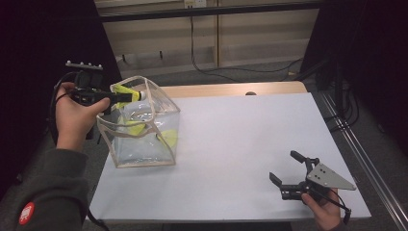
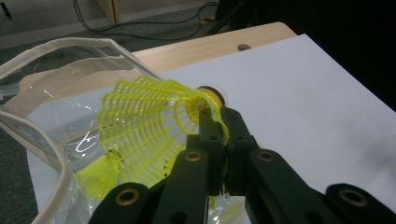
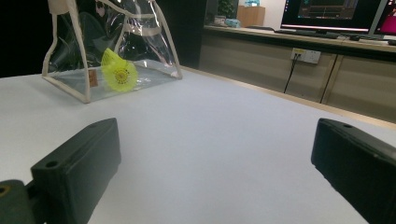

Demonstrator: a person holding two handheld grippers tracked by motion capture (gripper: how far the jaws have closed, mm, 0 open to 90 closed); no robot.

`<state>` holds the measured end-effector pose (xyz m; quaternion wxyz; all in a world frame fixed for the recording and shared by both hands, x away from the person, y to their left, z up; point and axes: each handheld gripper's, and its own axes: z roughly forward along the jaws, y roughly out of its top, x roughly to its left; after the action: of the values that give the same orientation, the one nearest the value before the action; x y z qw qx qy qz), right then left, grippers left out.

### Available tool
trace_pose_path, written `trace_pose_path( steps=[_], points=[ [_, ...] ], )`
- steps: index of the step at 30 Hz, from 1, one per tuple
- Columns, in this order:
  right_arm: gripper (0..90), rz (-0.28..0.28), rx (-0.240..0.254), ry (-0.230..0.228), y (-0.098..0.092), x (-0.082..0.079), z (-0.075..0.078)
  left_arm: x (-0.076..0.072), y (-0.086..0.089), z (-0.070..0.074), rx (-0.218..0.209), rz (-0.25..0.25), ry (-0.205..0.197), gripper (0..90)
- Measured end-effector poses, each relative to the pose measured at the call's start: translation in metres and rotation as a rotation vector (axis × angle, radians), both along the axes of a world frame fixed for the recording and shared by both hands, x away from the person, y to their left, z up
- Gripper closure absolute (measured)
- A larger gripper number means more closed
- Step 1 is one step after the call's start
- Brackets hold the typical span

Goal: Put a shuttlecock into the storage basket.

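While level over bag [image 1: 144, 139] | left claw [image 2: 215, 122] grips shuttlecock [image 2: 149, 126] | right claw [image 1: 288, 171] agape, empty

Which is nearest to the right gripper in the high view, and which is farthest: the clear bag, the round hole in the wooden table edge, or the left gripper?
Measured from the right gripper at the lower right:
1. The clear bag, left of the table's middle, is nearest.
2. The round hole, at the far wooden edge.
3. The left gripper, shut on a yellow shuttlecock above the bag's far left rim, is farthest.
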<state>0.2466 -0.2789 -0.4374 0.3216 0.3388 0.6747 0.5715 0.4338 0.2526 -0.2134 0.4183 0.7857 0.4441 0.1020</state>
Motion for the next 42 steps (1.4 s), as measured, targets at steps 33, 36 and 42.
trace_pose_path(
  steps=[33,36,42],
  points=[
    [1.2,0.000,0.002,0.002,0.001,0.000,0.000,-0.002,0.008,-0.015,0.010,0.009,0.025,88.6],
    [1.2,0.001,0.003,0.000,0.001,0.000,0.000,-0.002,0.008,-0.015,0.011,0.009,0.025,88.5],
    [1.2,0.002,0.003,0.000,0.001,0.000,0.000,-0.002,0.008,-0.016,0.008,0.014,0.027,88.5]
  ],
)
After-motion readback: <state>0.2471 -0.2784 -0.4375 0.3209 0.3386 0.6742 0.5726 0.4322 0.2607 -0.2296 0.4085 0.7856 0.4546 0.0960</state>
